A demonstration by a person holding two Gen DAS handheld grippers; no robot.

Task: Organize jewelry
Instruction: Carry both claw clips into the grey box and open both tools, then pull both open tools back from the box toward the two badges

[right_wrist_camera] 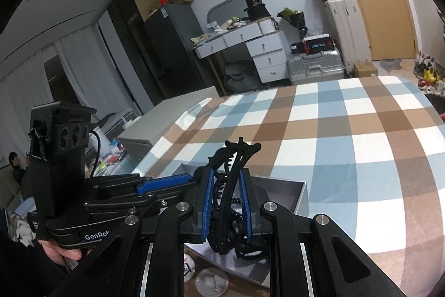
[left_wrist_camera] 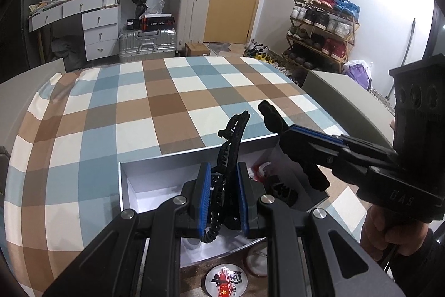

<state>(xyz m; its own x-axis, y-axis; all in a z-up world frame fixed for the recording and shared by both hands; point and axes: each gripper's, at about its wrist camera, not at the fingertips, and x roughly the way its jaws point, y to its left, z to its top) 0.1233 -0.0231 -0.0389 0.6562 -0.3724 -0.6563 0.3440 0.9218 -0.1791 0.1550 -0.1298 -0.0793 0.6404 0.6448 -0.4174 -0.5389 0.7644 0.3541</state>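
Observation:
My left gripper (left_wrist_camera: 222,196) is shut on a black claw hair clip (left_wrist_camera: 232,141) that stands upright between the blue pads. A black coiled cord (left_wrist_camera: 212,227) hangs below the pads. It hovers over an open white box (left_wrist_camera: 130,185) on the checked bedspread. From the right comes my right gripper (left_wrist_camera: 289,146), shut on a second black claw clip (left_wrist_camera: 271,116) above the box's right side. In the right wrist view this gripper (right_wrist_camera: 226,205) squeezes its clip (right_wrist_camera: 236,166), and the left gripper (right_wrist_camera: 189,185) sits close on the left, over the box (right_wrist_camera: 301,194).
Red-and-white pieces (left_wrist_camera: 258,169) and a dark item (left_wrist_camera: 283,192) lie in the box. Round badges (left_wrist_camera: 228,283) lie on the bedspread (left_wrist_camera: 111,107) in front of it. A grey board (left_wrist_camera: 342,99) edges the bed's right side. A hand (left_wrist_camera: 386,227) grips the right tool.

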